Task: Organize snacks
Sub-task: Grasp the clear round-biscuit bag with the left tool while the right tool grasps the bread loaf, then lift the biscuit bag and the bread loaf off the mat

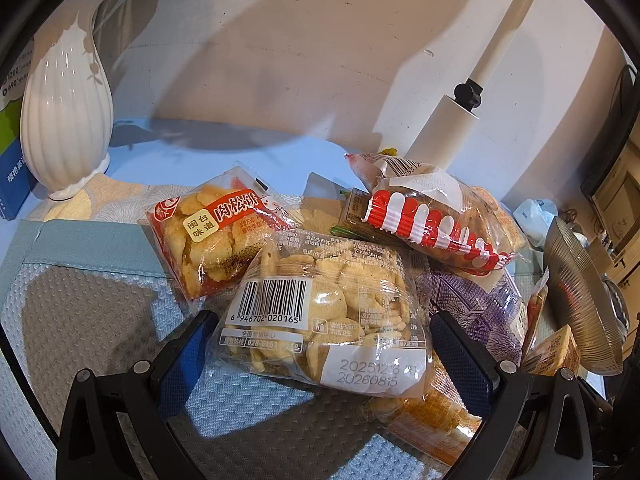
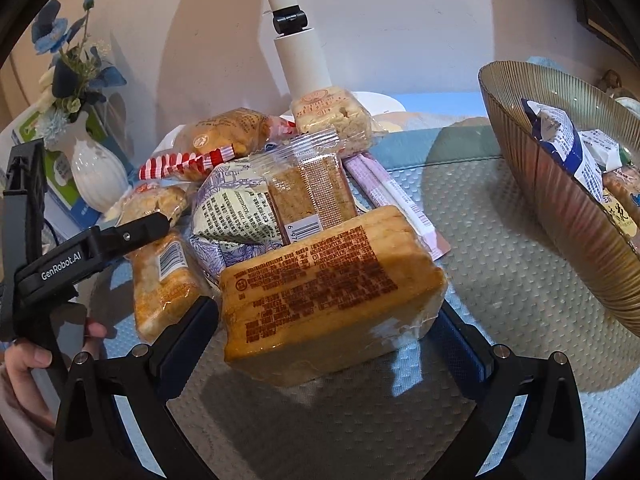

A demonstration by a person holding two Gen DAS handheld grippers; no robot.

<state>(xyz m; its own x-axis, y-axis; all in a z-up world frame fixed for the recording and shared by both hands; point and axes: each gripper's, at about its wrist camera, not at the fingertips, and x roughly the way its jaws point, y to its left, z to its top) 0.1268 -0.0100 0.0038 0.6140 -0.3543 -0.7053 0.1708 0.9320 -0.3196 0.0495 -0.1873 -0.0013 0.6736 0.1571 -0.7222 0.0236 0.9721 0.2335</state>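
While the left gripper (image 1: pixel 320 344) has its blue-padded jaws set on either side of a clear bag of pale round biscuits (image 1: pixel 324 312), both pads meeting the wrapper, the right gripper (image 2: pixel 328 328) stands likewise around a clear-wrapped block of golden-brown sliced cake (image 2: pixel 332 284) printed with dark red text. Whether either packet is lifted off the textured pale blue mat (image 1: pixel 92 304) cannot be told.

Both packets belong to a heap of snacks in the middle of the worktop. In the left wrist view, a red and clear bag of yellow crackers (image 1: pixel 216 236) lies just behind the biscuit bag, toward the back edge, and a red-and-white striped bread packet (image 1: pixel 432 224) sits on top of the heap to the right, above a purple-patterned white wrapper (image 1: pixel 480 304).

In the right wrist view, a clear packet of brown wafer (image 2: pixel 312 188) leans upright behind the cake, touching it. A ribbed amber glass bowl (image 2: pixel 560 216) stands near the right edge of the worktop, with a blue and white packet (image 2: pixel 568 148) inside it.

A white ribbed ceramic vase (image 1: pixel 64 112) stands at the back left corner, and a white lamp post (image 1: pixel 476 92) rises behind the heap.
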